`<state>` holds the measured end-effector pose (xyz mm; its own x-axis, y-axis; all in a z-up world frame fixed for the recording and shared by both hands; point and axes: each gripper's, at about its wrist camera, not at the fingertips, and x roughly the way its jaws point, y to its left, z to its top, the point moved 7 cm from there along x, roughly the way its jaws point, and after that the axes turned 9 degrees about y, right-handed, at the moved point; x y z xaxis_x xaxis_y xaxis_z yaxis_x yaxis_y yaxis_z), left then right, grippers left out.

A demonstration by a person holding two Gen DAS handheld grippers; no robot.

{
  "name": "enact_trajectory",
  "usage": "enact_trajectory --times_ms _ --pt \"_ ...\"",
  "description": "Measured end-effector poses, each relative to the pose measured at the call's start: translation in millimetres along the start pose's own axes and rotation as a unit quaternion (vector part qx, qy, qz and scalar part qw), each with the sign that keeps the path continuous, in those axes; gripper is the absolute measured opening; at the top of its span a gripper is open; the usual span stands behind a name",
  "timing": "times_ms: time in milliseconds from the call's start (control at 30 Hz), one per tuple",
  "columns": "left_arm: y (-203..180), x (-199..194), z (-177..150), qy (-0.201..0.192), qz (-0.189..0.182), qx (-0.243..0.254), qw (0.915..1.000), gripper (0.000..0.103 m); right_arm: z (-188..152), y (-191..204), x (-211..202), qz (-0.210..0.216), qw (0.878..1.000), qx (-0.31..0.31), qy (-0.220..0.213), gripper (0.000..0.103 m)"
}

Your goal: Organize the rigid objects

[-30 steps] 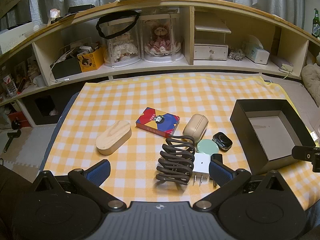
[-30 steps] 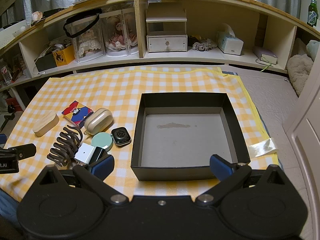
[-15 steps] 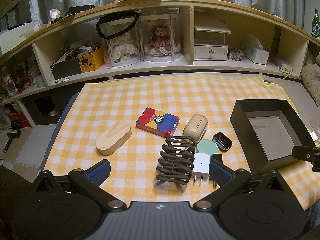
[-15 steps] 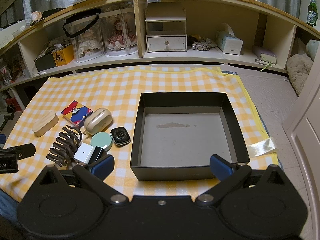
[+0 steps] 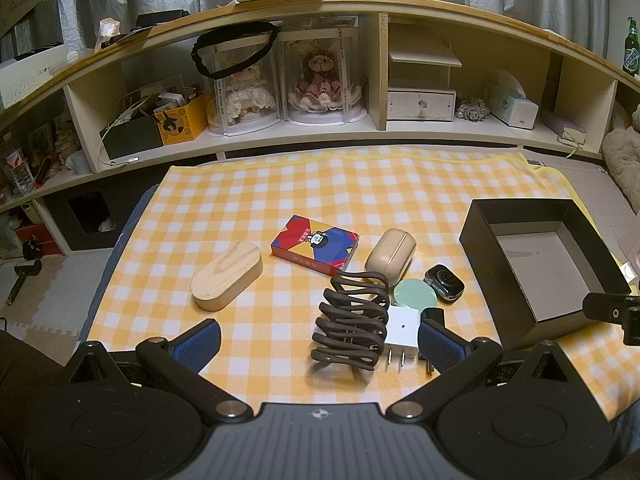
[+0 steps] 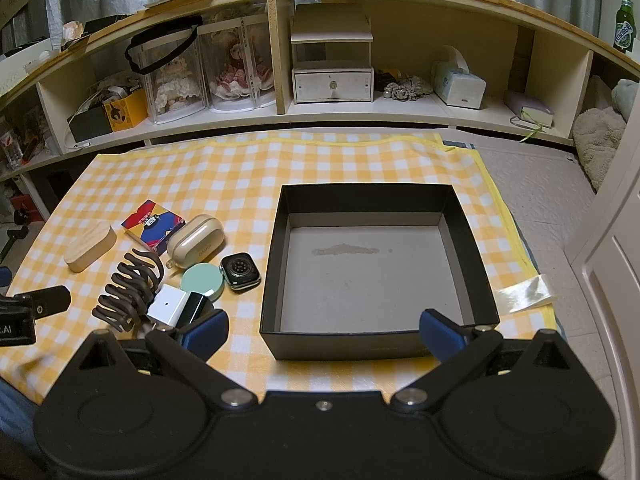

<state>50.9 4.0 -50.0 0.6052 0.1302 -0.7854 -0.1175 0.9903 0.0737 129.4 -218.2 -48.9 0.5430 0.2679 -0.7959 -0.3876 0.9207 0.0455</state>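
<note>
Tongs on our left gripper (image 5: 316,344) gape wide around the brown hair claw (image 5: 352,322), while our right gripper (image 6: 322,334), equally wide, fronts the black box (image 6: 280,280).

The green bottle (image 6: 623,20) on the shelf top reads "TUBORG"; other print is illegible.

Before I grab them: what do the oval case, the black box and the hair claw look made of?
Oval case: looks like pale unfinished wood, with visible grain. Black box: probably matte cardboard, with thin walls and a grey fibrous floor. Hair claw: likely matte dark-brown plastic, though it could be coated metal.
</note>
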Motion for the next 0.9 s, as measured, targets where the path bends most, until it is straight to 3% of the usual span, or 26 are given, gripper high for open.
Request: enact_trajectory --times_ms 100,133,900 --pt "-0.1 0.0 0.0 0.0 0.0 0.0 1.0 0.103 0.0 0.0 0.1 0.0 1.0 0.0 0.0 0.103" --pt "5.3 -0.1 -0.7 0.004 0.032 -0.04 0.9987 0.103 0.5 0.4 0.1 0.0 1.0 -0.001 0.0 0.103" --pt "6.0 -0.3 -0.8 0.004 0.038 -0.047 0.9981 0.103 0.3 1.4 -0.2 -0.001 1.0 -0.001 0.0 0.103"
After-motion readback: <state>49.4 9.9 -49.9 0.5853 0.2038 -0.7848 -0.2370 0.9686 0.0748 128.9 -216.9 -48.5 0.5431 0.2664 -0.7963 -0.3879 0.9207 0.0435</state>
